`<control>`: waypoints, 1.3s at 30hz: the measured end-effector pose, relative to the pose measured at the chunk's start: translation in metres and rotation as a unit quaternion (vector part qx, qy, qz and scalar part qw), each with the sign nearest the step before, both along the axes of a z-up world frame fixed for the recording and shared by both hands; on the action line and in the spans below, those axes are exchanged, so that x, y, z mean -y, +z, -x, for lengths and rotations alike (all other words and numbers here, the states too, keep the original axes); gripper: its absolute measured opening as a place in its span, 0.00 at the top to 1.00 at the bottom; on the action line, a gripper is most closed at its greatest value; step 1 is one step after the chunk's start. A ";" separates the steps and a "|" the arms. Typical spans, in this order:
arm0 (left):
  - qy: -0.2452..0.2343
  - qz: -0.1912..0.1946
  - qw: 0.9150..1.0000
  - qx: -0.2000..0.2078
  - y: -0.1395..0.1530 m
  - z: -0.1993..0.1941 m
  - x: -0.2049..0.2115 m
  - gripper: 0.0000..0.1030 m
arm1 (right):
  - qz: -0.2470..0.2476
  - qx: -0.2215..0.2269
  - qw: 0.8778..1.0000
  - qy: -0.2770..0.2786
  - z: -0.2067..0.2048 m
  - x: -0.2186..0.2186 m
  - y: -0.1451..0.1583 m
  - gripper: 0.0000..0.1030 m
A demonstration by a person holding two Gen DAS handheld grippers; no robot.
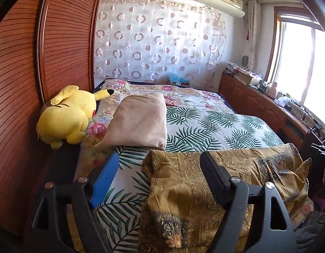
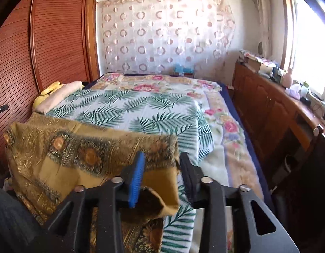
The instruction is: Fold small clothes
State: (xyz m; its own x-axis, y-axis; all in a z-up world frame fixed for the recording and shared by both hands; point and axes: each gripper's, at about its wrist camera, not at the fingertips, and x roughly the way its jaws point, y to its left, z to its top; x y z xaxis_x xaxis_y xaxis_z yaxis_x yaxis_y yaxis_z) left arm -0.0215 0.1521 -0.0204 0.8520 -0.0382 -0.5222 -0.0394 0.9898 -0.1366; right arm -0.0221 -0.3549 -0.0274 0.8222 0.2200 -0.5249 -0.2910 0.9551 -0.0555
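Observation:
An ochre patterned garment [image 1: 183, 189] [image 2: 67, 154] with dark paisley bands lies folded at the near end of the bed. In the left wrist view my left gripper [image 1: 160, 162] stands wide open over the garment's left part; its blue finger is off the cloth, over the leaf-print spread, and its black finger is above the fabric. In the right wrist view my right gripper [image 2: 162, 158] is partly open at the garment's right corner. A loose flap of cloth hangs between its fingers, and neither pad presses on it.
The bed [image 1: 204, 122] [image 2: 141, 109] carries a leaf-print spread over a floral blanket. A folded beige cloth [image 1: 139, 120] and a yellow plush toy [image 1: 65, 118] lie at its left side by the wooden wardrobe [image 1: 67, 42]. A low wooden cabinet [image 2: 267, 105] runs along the right under the window.

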 end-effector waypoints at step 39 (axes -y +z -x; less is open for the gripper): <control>-0.018 -0.053 0.982 -0.182 -0.079 -0.127 0.007 0.23 | -0.007 -0.128 0.992 -0.016 -0.108 -0.006 -0.025 0.35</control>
State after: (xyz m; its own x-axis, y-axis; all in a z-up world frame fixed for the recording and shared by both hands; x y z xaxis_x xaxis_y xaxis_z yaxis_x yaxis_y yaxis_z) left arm 0.1055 0.1449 -0.0992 0.6069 0.0071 -0.7947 -0.0321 0.9994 -0.0156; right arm 0.0863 -0.3485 -0.0525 0.6690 0.2050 -0.7144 -0.2639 0.9641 0.0295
